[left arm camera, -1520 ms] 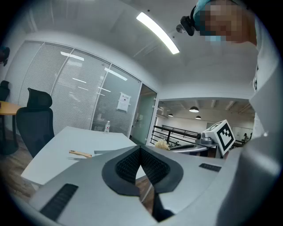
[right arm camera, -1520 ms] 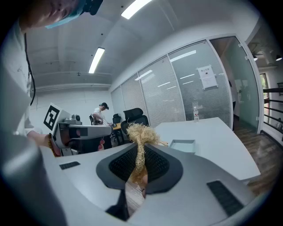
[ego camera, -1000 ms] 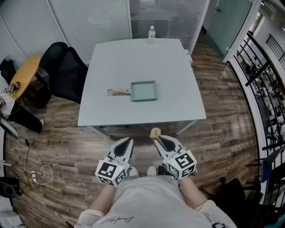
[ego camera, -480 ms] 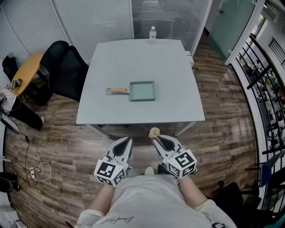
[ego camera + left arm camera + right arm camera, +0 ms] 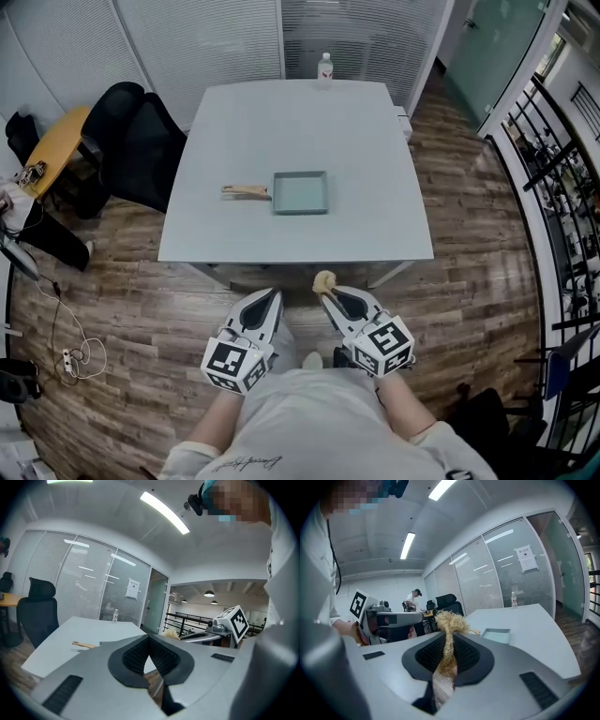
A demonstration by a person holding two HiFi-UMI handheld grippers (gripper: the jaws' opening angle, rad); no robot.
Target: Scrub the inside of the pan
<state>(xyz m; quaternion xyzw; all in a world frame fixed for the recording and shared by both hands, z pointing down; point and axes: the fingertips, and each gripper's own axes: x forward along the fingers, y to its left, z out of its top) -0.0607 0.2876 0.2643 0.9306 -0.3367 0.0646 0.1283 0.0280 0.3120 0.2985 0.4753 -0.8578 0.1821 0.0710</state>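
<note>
Head view: square, shallow, pale-green pan with wooden handle lies mid-counter, well apart from left gripper and right gripper, both over wood-plank floor.
Left gripper view: ribbed black fingers together, nothing between.
Right gripper view: fingers clamped on frizzy, straw-coloured fibre scrubber.

One worktop. One pan with single wooden handle. One bottle. One fibre scrubber. Two tongs: left tongs, right tongs. One yellow side table. One white power strip. Black chairs — overlapping, count unclear. One background person.
</note>
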